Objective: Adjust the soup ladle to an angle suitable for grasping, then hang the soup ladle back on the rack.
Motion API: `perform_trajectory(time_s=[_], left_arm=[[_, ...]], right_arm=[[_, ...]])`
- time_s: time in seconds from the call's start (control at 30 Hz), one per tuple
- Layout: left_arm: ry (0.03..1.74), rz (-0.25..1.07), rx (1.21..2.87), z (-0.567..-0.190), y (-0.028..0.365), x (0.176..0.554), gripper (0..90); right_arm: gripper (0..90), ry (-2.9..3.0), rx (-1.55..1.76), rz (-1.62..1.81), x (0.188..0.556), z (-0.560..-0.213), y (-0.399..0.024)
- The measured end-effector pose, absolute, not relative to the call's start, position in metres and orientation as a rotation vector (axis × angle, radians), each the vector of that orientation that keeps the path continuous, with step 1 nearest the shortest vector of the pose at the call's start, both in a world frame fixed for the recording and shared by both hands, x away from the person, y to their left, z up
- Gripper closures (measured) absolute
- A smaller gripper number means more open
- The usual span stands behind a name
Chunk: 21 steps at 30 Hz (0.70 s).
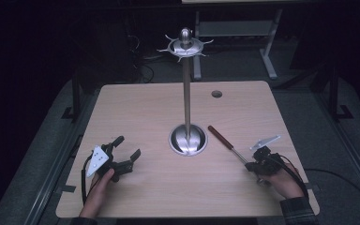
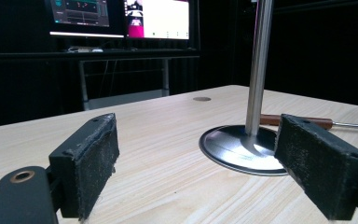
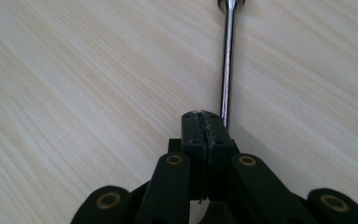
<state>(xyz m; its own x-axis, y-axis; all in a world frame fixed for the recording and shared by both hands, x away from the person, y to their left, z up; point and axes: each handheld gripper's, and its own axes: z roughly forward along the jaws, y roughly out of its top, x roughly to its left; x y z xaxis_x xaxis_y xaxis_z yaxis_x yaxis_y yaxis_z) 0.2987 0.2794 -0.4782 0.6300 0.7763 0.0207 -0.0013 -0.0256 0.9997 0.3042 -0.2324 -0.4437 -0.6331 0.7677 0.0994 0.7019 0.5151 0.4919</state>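
My right jaws (image 1: pixel 249 165) pinch shut on the thin shank of the tool (image 1: pixel 225 140), which lies flat on the tabletop (image 1: pixel 140 108) beside the stand (image 1: pixel 187 139), ready to lift; my left jaws (image 1: pixel 127 149) rest wide, empty, waiting.

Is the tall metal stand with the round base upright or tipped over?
Upright. The tall metal stand rests flat on its round base on the light wooden table, its pole rising straight to the hooked top.

Left gripper (image 1: pixel 124 152) low over table, jaws spread wide. Right gripper (image 1: pixel 249 165) low, jaws pressed together.
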Motion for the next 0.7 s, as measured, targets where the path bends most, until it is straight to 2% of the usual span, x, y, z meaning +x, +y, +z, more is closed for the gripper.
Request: perform_trajectory(time_s=[0.17,0.7], left_arm=[[0.689,0.71,1.48,-0.478,0.279,0.298,13.1],[0.689,0.709,1.48,-0.478,0.279,0.298,13.1]], right_arm=[[88.4,2.607,1.265,0.789,0.308,-0.436,-0.232],[77.7,2.583,1.299,0.84,0.347,-0.42,-0.217]])
